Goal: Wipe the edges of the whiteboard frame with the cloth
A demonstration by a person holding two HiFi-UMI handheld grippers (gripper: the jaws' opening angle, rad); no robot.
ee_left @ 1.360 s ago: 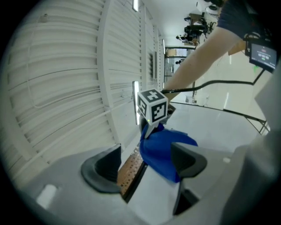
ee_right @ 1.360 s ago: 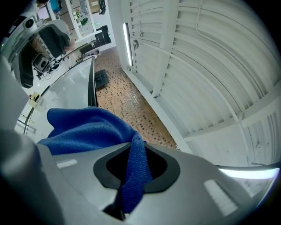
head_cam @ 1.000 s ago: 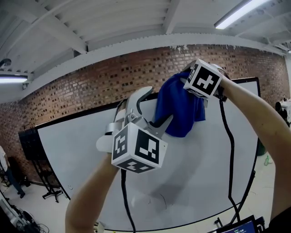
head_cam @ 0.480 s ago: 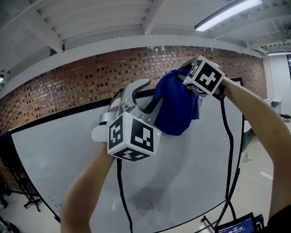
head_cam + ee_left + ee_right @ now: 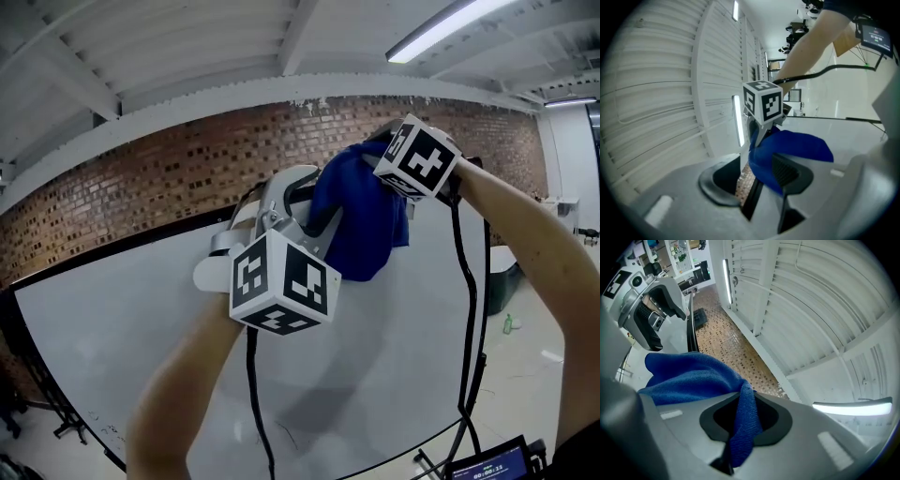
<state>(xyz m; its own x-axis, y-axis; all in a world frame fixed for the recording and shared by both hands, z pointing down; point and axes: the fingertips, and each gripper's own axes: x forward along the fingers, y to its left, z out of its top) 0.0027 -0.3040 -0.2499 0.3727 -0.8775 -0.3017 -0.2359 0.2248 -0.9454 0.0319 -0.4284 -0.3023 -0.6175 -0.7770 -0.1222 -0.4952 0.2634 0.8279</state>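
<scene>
Long white fluorescent ceiling tubes (image 5: 441,28) lit the room brightly and evenly; another tube (image 5: 853,406) burned out to pure white in the right gripper view. The glossy white whiteboard (image 5: 403,366) carried soft grey shadows. The deep blue microfibre cloth (image 5: 361,225) stayed well exposed. Fisheye curvature bent the red brick wall (image 5: 141,187). Both gripper views had black corners and a blurred near foreground.

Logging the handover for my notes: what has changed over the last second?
The left gripper brought its fingers in from wide apart onto the blue cloth, where it drapes over the whiteboard's top frame, and edged up toward it. Unchanged: the right gripper keeps pinching the cloth at the frame, and the cloth hangs in place.
</scene>
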